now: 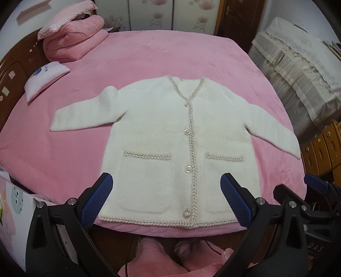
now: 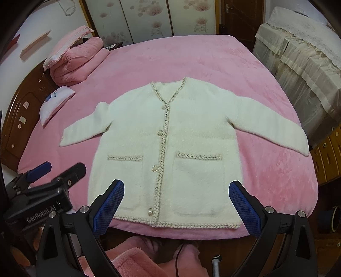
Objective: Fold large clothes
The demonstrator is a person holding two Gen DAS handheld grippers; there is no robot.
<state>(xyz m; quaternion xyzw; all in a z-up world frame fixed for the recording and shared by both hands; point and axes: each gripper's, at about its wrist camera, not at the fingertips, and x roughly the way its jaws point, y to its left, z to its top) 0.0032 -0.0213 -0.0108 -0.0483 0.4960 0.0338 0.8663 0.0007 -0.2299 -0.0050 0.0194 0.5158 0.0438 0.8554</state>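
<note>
Flat on the pink bed (image 1: 191,53) a white cardigan (image 1: 170,132) is spread face up, its hem laid along the near edge of the bed and its V-neck pointed to the far side. It is buttoned down the front with four pearly buttons (image 1: 187,131), and a braided beige trim (image 1: 192,149) is seen along the neckline, the placket, the hem and the tops of two patch pockets (image 1: 147,185). Both sleeves are stretched outward and slightly toward the near side, the left sleeve (image 1: 83,115) toward the left and the right sleeve (image 1: 275,130) toward the right edge of the bed.

The left hand-held gripper (image 1: 166,200) is held above the near hem, apart from the fabric, with its blue-padded jaws spread wide and nothing between them. The right hand-held gripper (image 2: 177,204) is held likewise over the hem, just to the right of the other, its jaws also wide and empty.

At the far left corner of the bed a folded pink quilt (image 1: 74,40) is stacked with a pink pillow (image 1: 61,19) on top, and a small white pillow (image 1: 45,77) is laid nearer, beside the wooden headboard (image 1: 15,70). To the right of the bed, furniture draped in a cream cover (image 1: 298,70) is seen. Pink-clad legs (image 1: 149,255) of the person are visible below the near edge.
</note>
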